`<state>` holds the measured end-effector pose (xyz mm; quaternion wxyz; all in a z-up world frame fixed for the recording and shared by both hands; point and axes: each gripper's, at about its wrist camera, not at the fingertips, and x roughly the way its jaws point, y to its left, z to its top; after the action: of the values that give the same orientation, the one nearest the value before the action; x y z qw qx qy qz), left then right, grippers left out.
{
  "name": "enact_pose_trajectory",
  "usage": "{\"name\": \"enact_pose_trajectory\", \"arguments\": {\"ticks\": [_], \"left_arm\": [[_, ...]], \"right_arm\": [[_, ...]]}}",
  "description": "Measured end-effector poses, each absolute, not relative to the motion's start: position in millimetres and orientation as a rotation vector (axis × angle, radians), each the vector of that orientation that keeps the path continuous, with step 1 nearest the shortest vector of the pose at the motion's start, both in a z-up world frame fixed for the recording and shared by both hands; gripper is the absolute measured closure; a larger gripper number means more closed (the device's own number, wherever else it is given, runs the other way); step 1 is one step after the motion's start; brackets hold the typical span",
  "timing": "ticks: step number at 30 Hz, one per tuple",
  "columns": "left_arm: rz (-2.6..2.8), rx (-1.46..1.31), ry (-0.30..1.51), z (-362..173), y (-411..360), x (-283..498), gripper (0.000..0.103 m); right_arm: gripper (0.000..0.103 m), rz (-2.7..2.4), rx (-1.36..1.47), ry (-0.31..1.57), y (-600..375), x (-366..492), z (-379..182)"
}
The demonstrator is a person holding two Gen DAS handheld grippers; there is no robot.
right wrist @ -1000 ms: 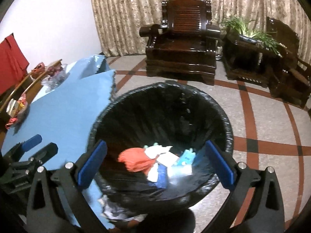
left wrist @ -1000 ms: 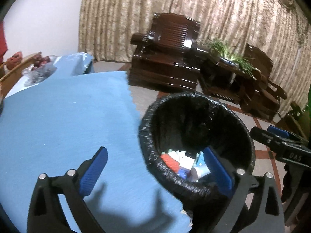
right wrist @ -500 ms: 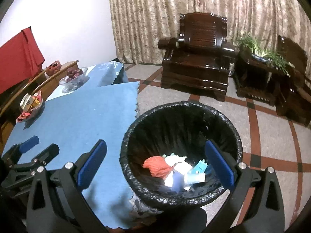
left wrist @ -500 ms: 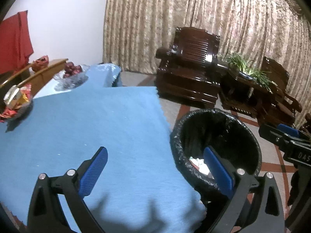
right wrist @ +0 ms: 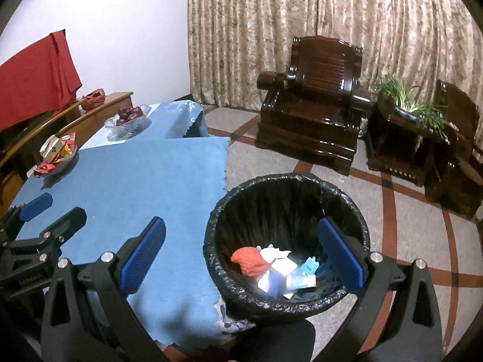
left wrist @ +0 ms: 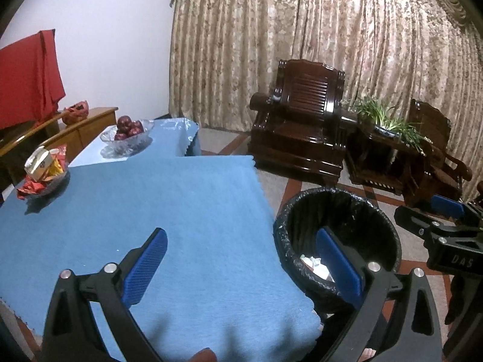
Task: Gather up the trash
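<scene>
I have pulled both my left hand-held gripper [left wrist: 238,267] and right hand-held gripper [right wrist: 241,259] back, open and empty, so the trash [right wrist: 273,267] sits in the bin [right wrist: 286,181].

Ahead of us hang patterned curtains [left wrist: 317,30]; a dark wooden armchair [right wrist: 314,105] stands before them; white wall [left wrist: 105,30] far left; tiled floor [right wrist: 407,226] below.

Left gripper [left wrist: 241,267]: risen and pulled back above the table [left wrist: 169,211].
Right gripper [right wrist: 241,255]: drawn back from the bin [right wrist: 286,241], more floor showing.
</scene>
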<state>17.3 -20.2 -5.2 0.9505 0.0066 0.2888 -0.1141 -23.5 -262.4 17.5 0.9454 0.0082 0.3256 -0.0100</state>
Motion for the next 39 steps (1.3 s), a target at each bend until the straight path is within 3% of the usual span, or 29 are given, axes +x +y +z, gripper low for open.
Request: {"name": "enact_pose_trajectory", "arguments": {"ticks": [39], "left_arm": [[-0.198, 0.021, 0.541, 15, -6, -2, 0.006]], "right_arm": [[0.005, 0.004, -0.003, 0.625, -244, -36, 34]]}}
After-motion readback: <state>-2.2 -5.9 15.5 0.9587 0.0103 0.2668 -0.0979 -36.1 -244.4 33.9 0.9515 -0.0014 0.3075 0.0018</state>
